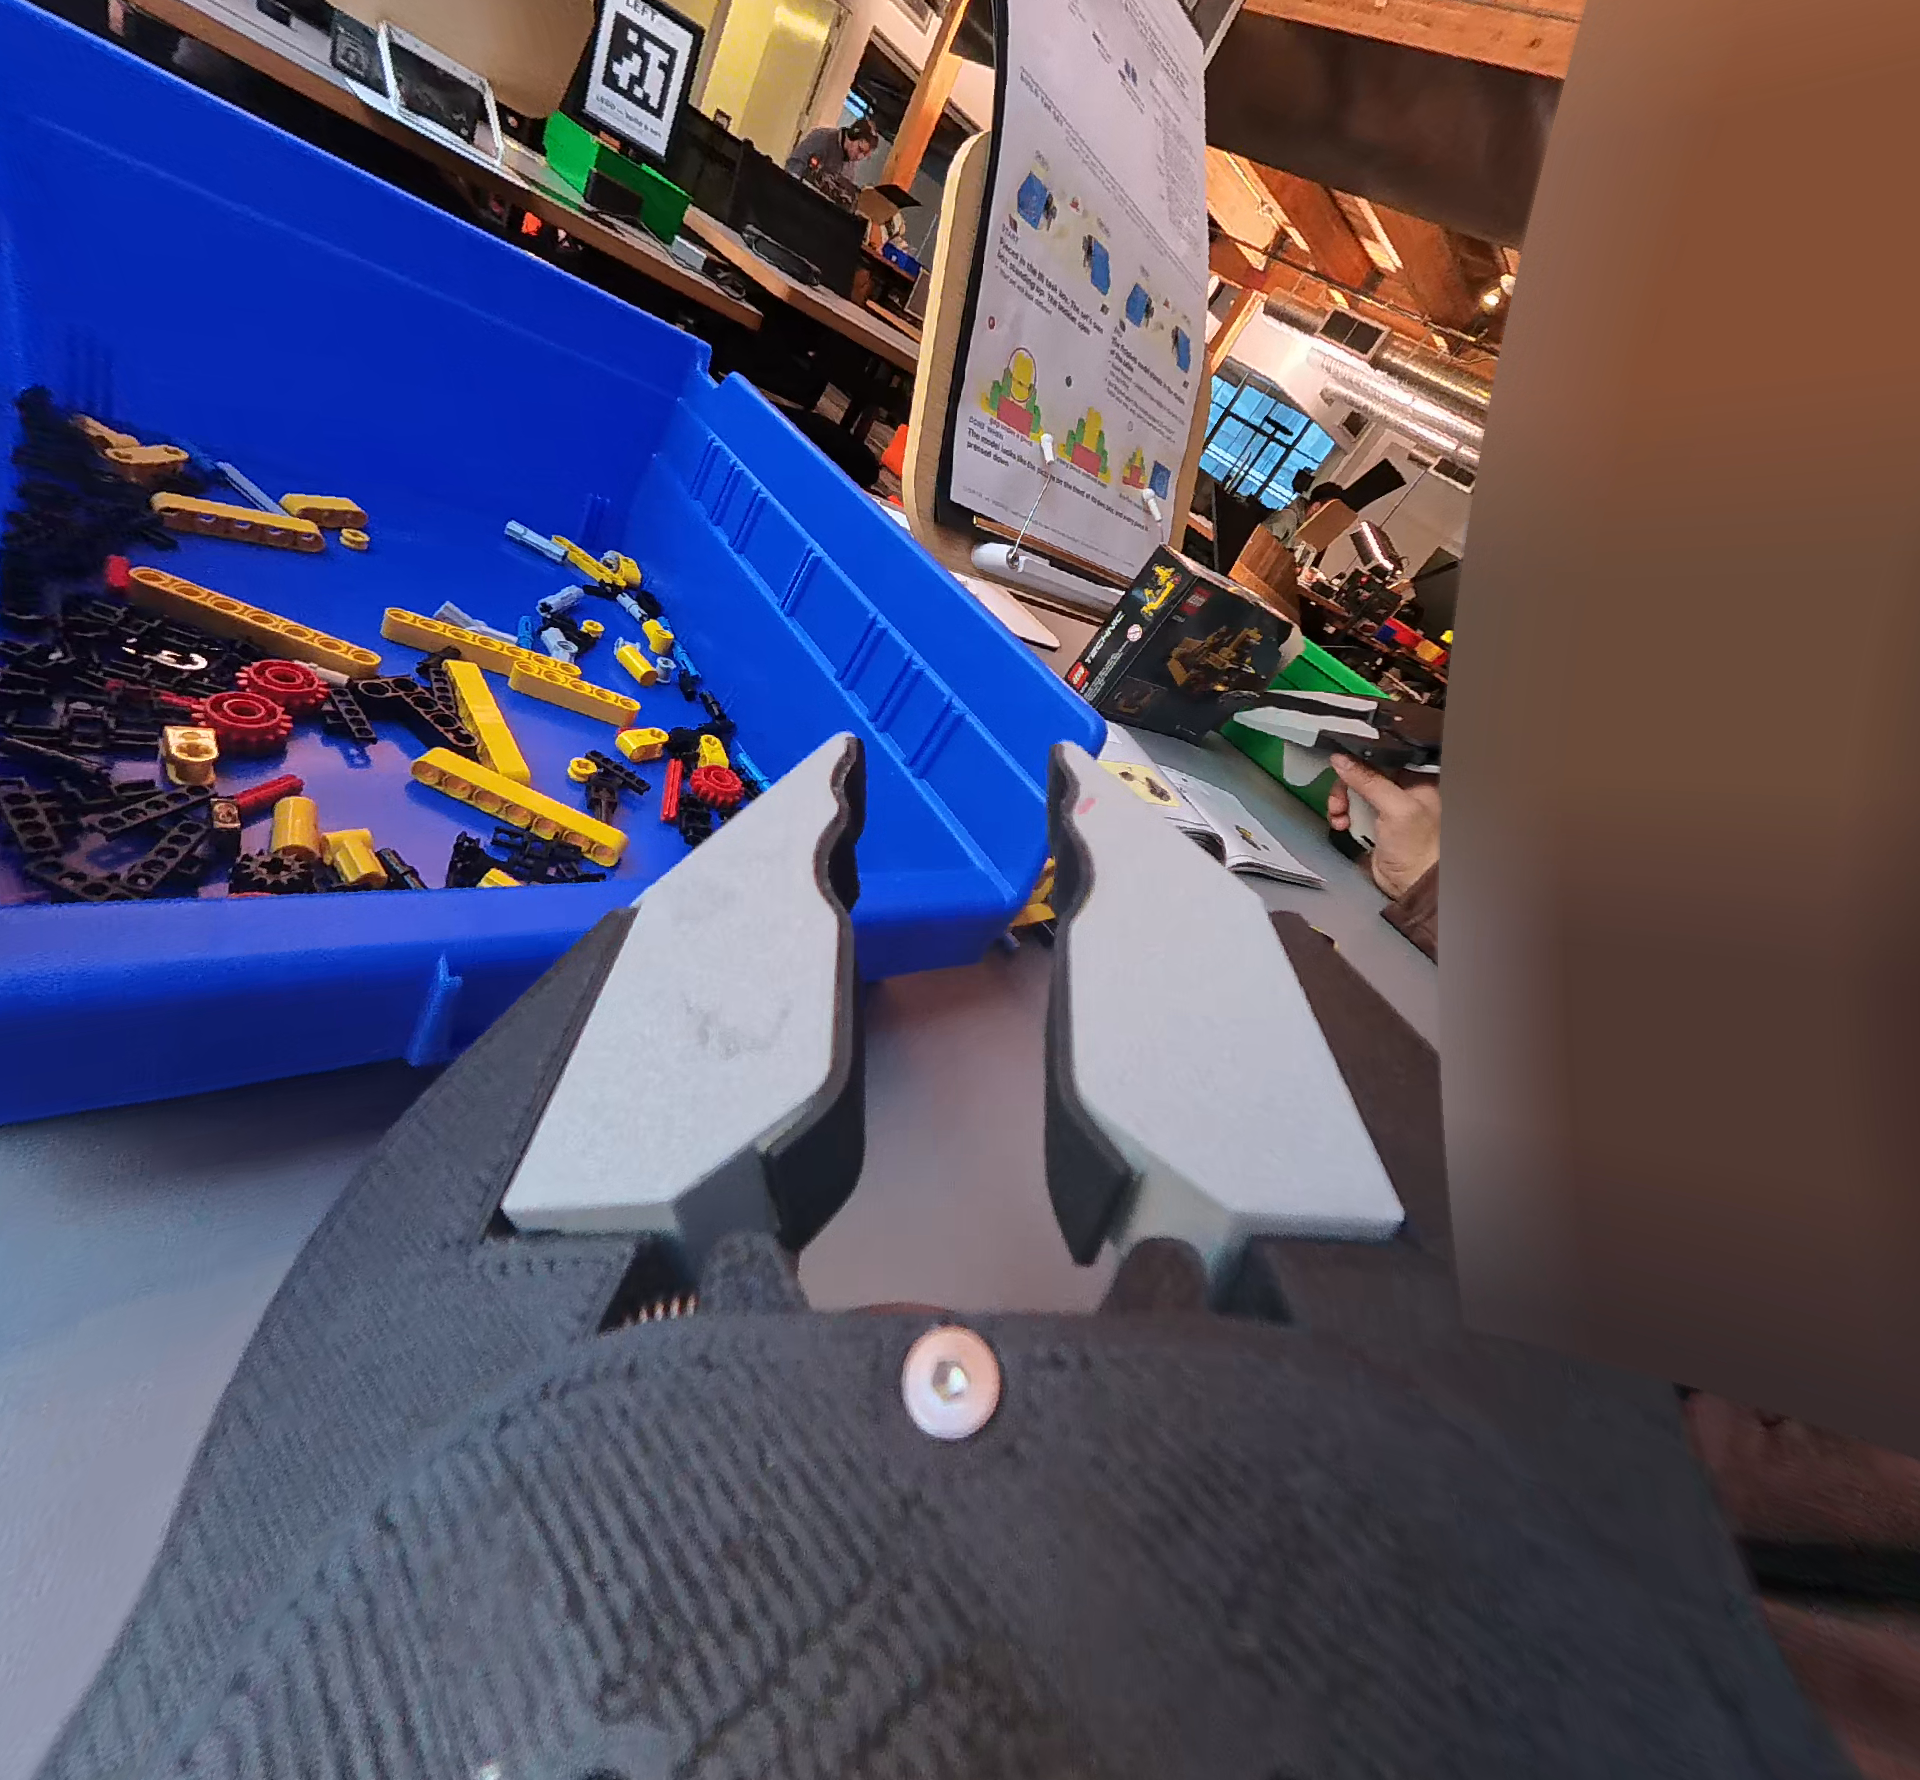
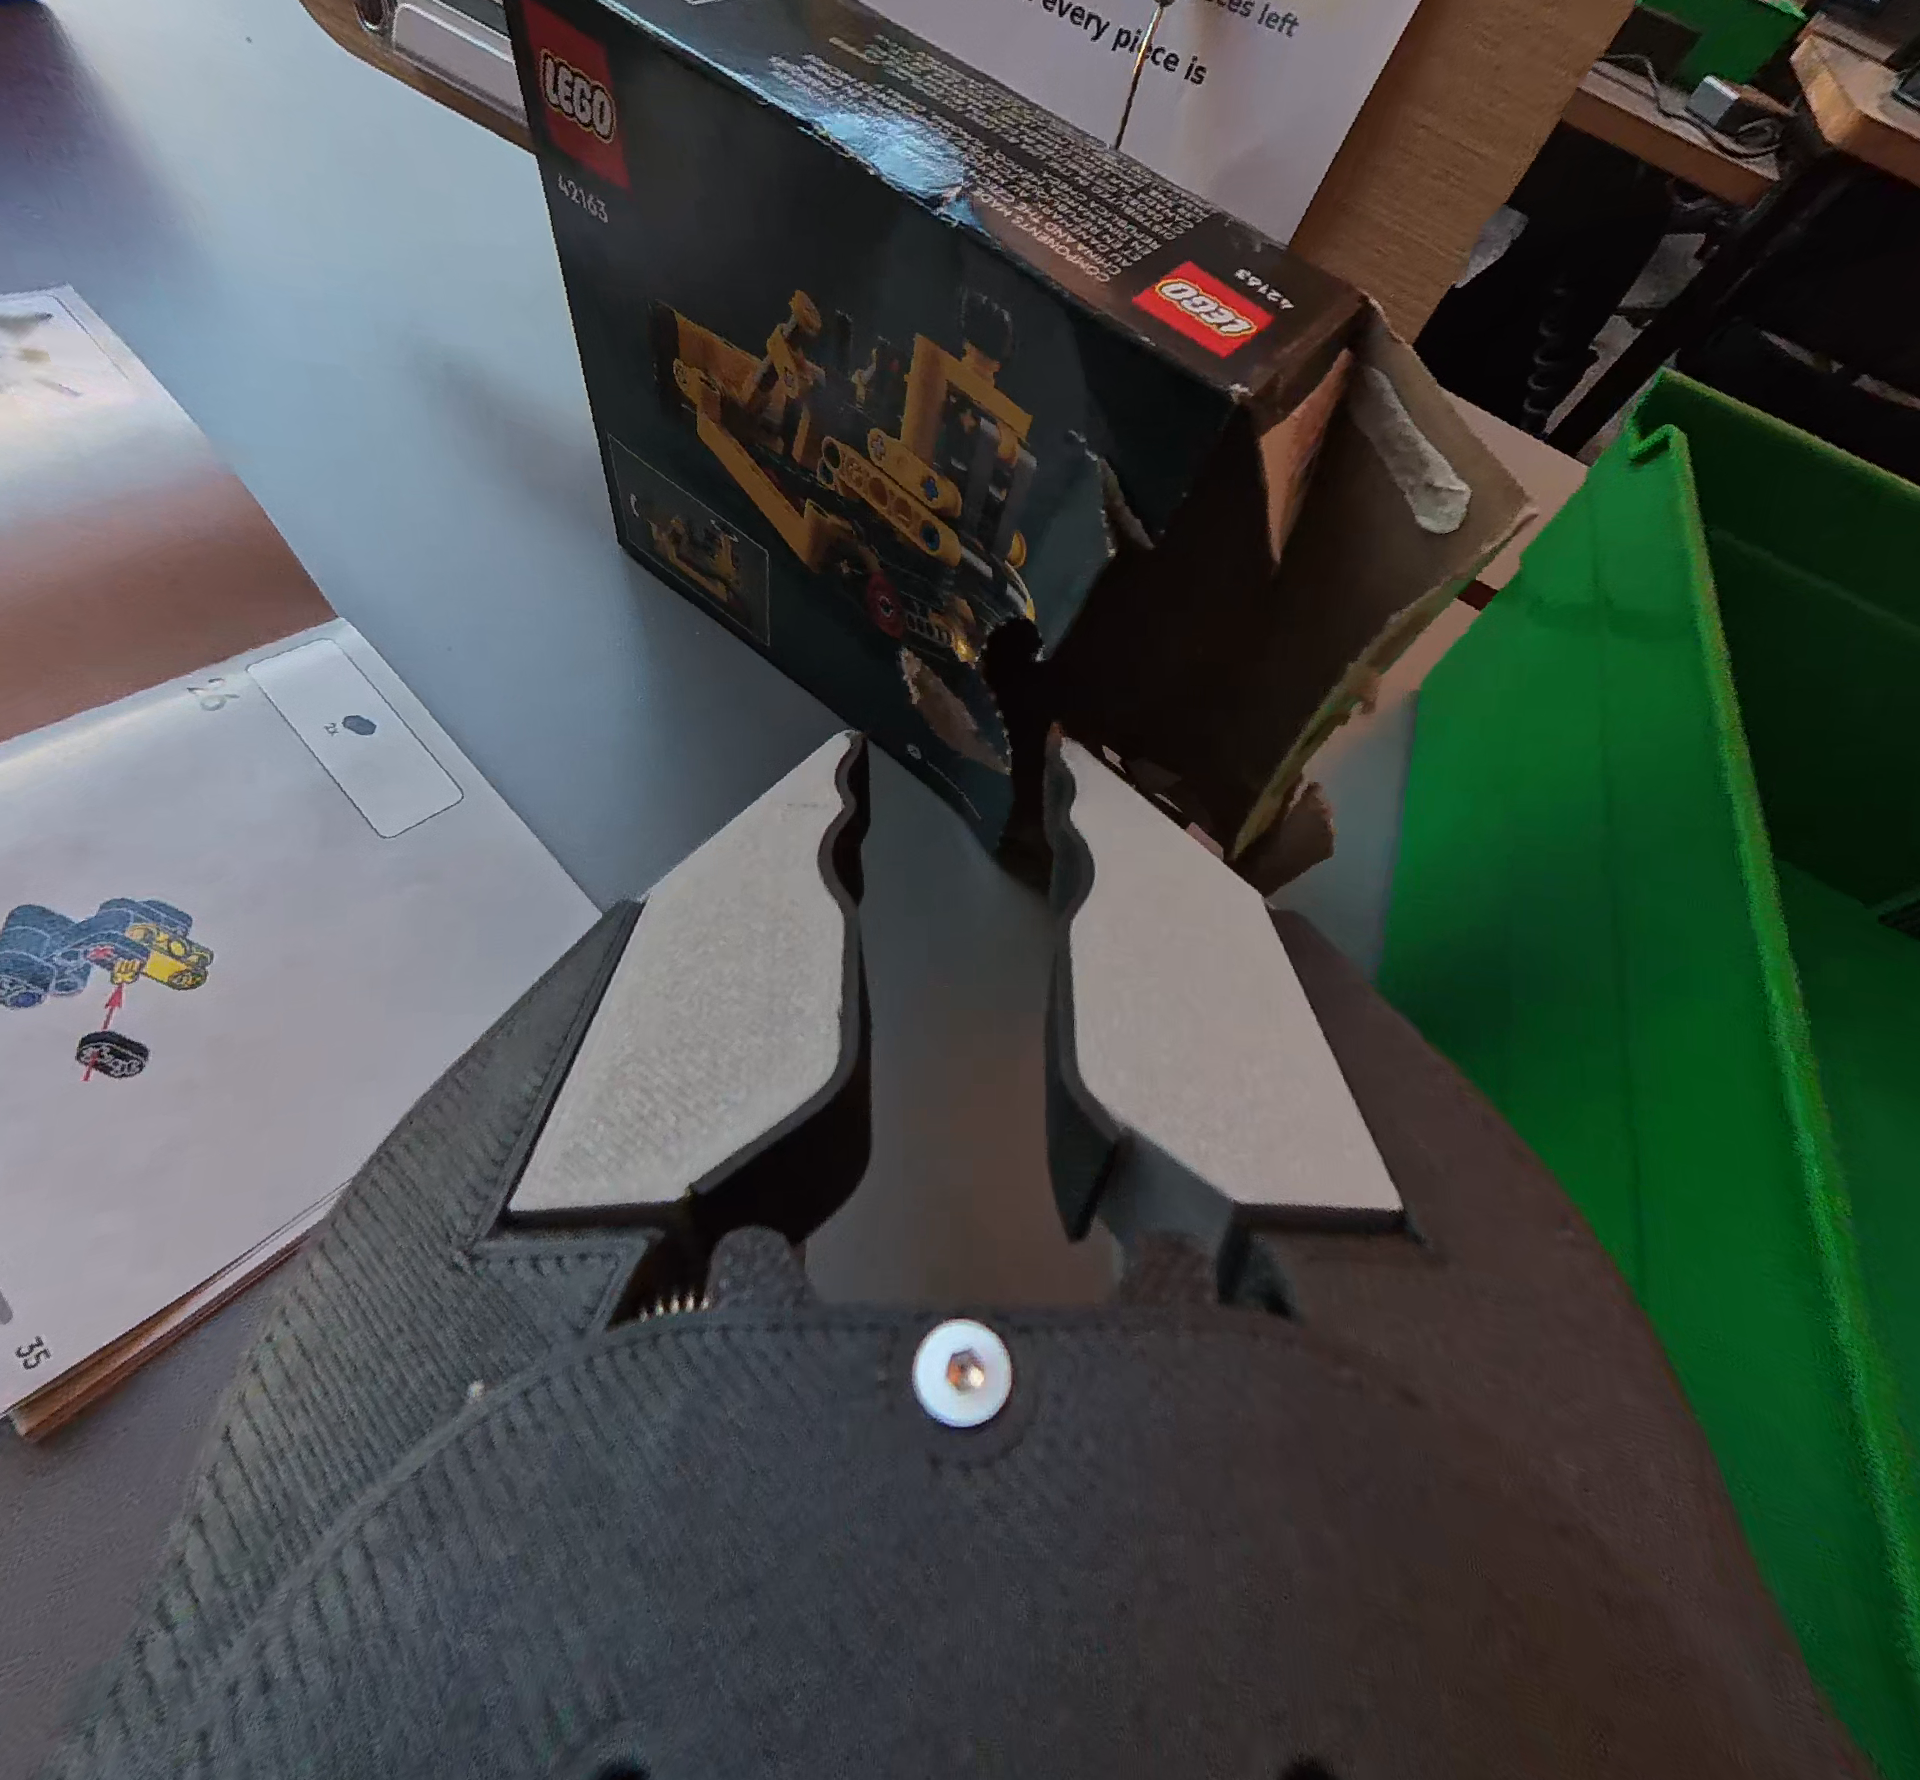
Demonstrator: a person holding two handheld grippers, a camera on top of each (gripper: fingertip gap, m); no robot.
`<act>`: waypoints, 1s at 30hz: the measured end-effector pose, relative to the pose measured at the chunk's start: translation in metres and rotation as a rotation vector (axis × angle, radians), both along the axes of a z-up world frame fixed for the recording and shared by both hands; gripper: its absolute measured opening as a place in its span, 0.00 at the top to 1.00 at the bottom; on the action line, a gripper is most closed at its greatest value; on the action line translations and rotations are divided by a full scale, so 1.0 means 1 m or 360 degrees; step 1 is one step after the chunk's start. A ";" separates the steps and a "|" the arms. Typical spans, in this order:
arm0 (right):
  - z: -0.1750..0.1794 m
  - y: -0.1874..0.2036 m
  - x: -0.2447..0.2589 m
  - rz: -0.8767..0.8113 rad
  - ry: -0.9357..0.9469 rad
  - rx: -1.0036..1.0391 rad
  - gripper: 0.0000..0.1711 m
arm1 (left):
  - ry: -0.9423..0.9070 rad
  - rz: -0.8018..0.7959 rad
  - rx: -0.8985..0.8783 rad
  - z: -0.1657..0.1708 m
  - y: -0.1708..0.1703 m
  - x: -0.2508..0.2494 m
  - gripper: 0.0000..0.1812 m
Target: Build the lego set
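A blue bin (image 1: 312, 992) on the grey table holds several loose yellow, black and red lego pieces (image 1: 312, 691). My left gripper (image 1: 956, 774) is open and empty, low over the table at the bin's near right corner. A small yellow and black piece (image 1: 1037, 904) lies on the table beyond its fingers. My right gripper (image 2: 956, 774) is open and empty, pointing at the dark lego box (image 2: 831, 359) standing upright just ahead. The open instruction booklet (image 2: 208, 899) lies to its left. The right gripper (image 1: 1340, 728), held by a hand, also shows far right in the left wrist view.
A green bin (image 2: 1662, 899) stands right of the right gripper. A clipboard stand with a printed sheet (image 1: 1091, 224) rises behind the box (image 1: 1184, 650). The booklet (image 1: 1226, 816) lies between the bins. A blurred patch covers the right side of the left view.
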State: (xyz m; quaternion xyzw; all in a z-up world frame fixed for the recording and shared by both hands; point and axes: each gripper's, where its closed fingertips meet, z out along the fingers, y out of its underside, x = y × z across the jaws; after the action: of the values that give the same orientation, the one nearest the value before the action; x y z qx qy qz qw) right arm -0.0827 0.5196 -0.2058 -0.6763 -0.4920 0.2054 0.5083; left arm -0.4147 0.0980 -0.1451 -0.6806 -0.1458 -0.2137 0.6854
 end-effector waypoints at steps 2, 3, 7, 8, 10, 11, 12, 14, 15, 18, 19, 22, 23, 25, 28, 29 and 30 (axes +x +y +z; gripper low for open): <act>0.000 -0.001 0.000 0.0004 -0.0009 0.0009 0.82 | 0.0005 0.0005 0.0009 0.001 -0.001 0.000 0.83; -0.001 -0.001 -0.001 0.0005 -0.0011 0.0009 0.82 | 0.0006 0.0005 0.0016 0.001 -0.001 0.000 0.83; 0.001 -0.001 0.000 0.0003 0.0007 0.0003 0.83 | 0.0001 0.0001 0.0024 0.002 -0.002 0.000 0.82; 0.001 0.000 0.000 0.0002 0.0011 -0.0002 0.83 | -0.0001 0.0000 0.0021 0.002 -0.002 0.000 0.82; 0.001 0.000 0.000 0.0002 0.0015 -0.0012 0.82 | -0.0006 -0.0001 0.0018 0.001 -0.001 0.000 0.83; 0.001 0.000 0.000 0.0002 0.0015 -0.0015 0.82 | -0.0008 -0.0001 0.0017 0.001 -0.001 0.000 0.83; 0.000 0.000 0.000 0.0002 0.0014 -0.0017 0.82 | -0.0011 -0.0001 0.0017 0.001 -0.001 -0.001 0.83; 0.000 0.000 0.000 0.0001 0.0011 -0.0019 0.82 | -0.0017 -0.0002 0.0017 0.001 -0.001 -0.001 0.83; 0.000 0.000 0.000 0.0000 0.0009 -0.0021 0.82 | -0.0019 -0.0002 0.0017 0.001 -0.001 -0.001 0.83; -0.001 0.000 0.000 0.0000 0.0000 -0.0030 0.82 | -0.0021 0.0004 0.0021 0.001 -0.002 -0.002 0.83; -0.002 0.000 0.000 0.0000 -0.0004 -0.0032 0.82 | -0.0023 0.0014 0.0028 0.002 -0.002 -0.003 0.83; -0.002 0.000 -0.001 -0.0001 -0.0010 -0.0029 0.82 | -0.0030 0.0024 0.0044 0.003 -0.003 -0.005 0.83; -0.002 0.000 0.000 -0.0002 -0.0011 -0.0029 0.82 | -0.0030 0.0023 0.0040 0.003 -0.003 -0.004 0.83; -0.003 0.000 -0.001 0.0000 -0.0015 -0.0031 0.82 | -0.0030 0.0020 0.0037 0.003 -0.003 -0.004 0.83; -0.003 0.000 -0.001 0.0004 -0.0023 -0.0033 0.82 | -0.0035 0.0015 0.0030 0.002 -0.002 -0.004 0.83; -0.004 0.000 -0.001 0.0005 -0.0027 -0.0035 0.82 | -0.0036 0.0014 0.0028 0.002 -0.002 -0.004 0.83; -0.005 0.000 -0.002 0.0007 -0.0034 -0.0039 0.82 | -0.0036 0.0013 0.0027 0.002 -0.002 -0.004 0.83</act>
State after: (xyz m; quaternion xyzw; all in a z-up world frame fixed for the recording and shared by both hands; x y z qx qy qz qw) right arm -0.0844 0.5192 -0.2104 -0.6835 -0.4963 0.2053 0.4943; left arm -0.4184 0.0961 -0.1434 -0.6717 -0.1547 -0.2199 0.6903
